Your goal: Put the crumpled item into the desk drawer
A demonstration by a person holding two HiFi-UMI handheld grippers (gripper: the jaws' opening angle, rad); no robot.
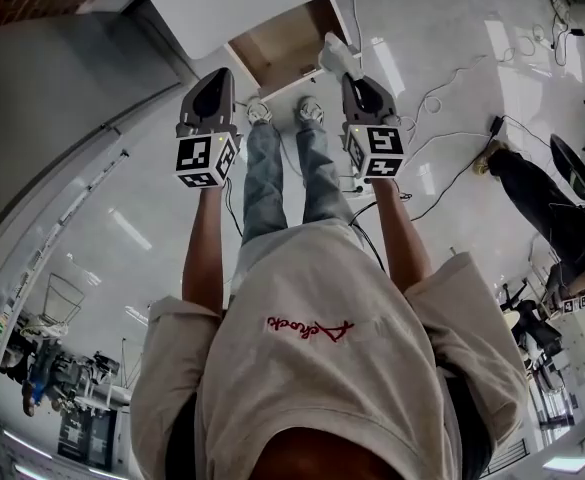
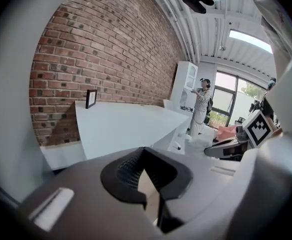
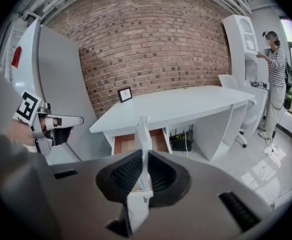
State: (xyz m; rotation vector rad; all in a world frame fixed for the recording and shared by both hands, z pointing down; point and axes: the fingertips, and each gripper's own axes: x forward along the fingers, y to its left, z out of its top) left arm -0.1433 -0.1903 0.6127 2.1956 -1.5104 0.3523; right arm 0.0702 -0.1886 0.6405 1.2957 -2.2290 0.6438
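You held two grippers out in front of you, one in each hand, each carrying one marker cube. On your left, the left gripper [image 1: 215,78] pointed toward the desk with its claw drawn together at the tips. Its own view showed only a thin wedge of light behind the pads and nothing between them. Its cube [image 1: 205,158] sat just above your wrist.

Between your arms, your two shoes [image 1: 260,111] [image 1: 310,110] stood side by side on the pale floor, close to the front of the one white desk [image 3: 185,104]. That desk had one drawer [image 1: 282,53], pulled open, its wooden bottom bare. One small picture frame [image 3: 125,94] stood upright on the desktop near the brick wall.

To the right of the shoes, the right gripper [image 1: 350,76] was clamped on the single crumpled item [image 3: 144,134]. It was a pale, creased strip pinched between both pads, with its end sticking up past the tips. You held the item in the air, in front of the open drawer and not inside it. In the head view it overlapped the drawer's right front corner. The second cube [image 1: 375,151] faced the camera.

Farther right, several cables [image 1: 442,93] trailed over the floor. One other person [image 3: 273,84] stood at a tall white cabinet [image 3: 240,59], well apart from the desk.
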